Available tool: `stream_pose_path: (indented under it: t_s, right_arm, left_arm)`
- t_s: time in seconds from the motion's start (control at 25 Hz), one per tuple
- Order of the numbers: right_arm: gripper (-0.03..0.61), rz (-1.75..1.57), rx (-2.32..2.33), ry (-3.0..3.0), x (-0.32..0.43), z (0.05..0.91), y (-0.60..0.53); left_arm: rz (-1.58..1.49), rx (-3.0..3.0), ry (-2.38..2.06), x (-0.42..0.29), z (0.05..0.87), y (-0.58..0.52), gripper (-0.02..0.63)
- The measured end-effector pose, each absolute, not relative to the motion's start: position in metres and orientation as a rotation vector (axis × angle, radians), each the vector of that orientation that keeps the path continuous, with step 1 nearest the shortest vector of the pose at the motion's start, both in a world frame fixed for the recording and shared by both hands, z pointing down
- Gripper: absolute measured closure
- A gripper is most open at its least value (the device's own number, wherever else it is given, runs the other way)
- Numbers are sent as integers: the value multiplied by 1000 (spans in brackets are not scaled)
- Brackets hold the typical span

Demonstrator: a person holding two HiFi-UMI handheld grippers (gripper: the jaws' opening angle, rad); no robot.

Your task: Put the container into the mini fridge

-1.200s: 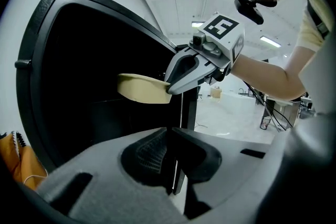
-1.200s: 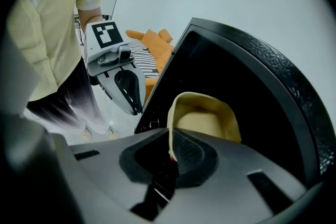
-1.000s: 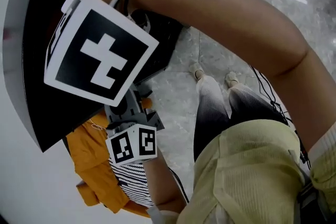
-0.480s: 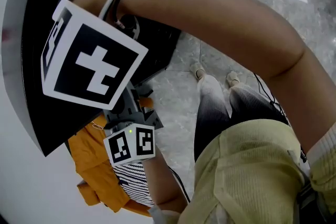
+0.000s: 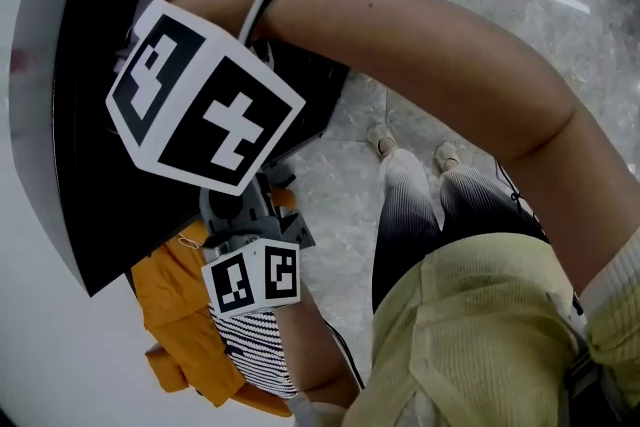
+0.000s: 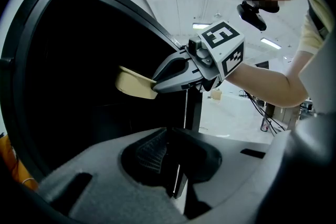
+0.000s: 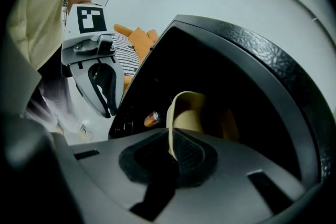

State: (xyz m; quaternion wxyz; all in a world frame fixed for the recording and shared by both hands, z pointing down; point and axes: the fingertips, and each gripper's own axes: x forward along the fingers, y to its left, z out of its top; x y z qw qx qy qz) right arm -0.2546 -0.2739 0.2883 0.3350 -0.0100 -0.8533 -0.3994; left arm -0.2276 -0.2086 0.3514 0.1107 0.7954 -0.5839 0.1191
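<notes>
The head view looks steeply down from above the person. It sits very near the right gripper's marker cube [image 5: 205, 110] at 10 o'clock, with the left gripper's marker cube [image 5: 250, 277] lower at 8 o'clock, the mini fridge [image 5: 70, 175] at 9 o'clock and the marble floor [image 5: 480, 5] far below at 1 o'clock. The left gripper view faces along its own jaws, tilted up into the fridge's dark opening, and catches the right gripper [image 6: 156, 81] close at 12 o'clock. The right gripper view looks into that same opening from nearer, with the left gripper [image 7: 107, 110] at 10 o'clock. All three views share the fridge; both gripper views share the cream container [image 6: 134, 84].
</notes>
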Motion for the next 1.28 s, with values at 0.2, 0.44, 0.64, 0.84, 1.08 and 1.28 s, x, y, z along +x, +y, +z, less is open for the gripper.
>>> stream_pose_path:
  t_s: [0.2, 0.44, 0.64, 0.84, 1.08, 1.28]
  right_arm:
    - [538, -1068, 31, -2241, -254, 289, -277]
    - [538, -1092, 69, -2226, -256, 287, -281]
    - [537, -1113, 119, -2240, -255, 281, -282]
    - [499, -1119, 211, -2291, -258, 279, -290]
    - [485, -1135, 324, -2323, -259, 275, -299]
    - [476, -1114, 440, -2394, -258, 269, -301]
  left_arm:
    - [350, 2351, -1708, -225, 351, -209, 571]
    - [341, 2357, -1701, -223, 351, -208, 571]
    - [334, 2363, -1711, -223, 348, -205, 571]
    - [323, 2359, -1718, -228, 346, -209, 571]
    - [323, 2367, -1724, -225, 345, -208, 571]
    - [318, 2361, -1747, -228, 344, -206, 571]
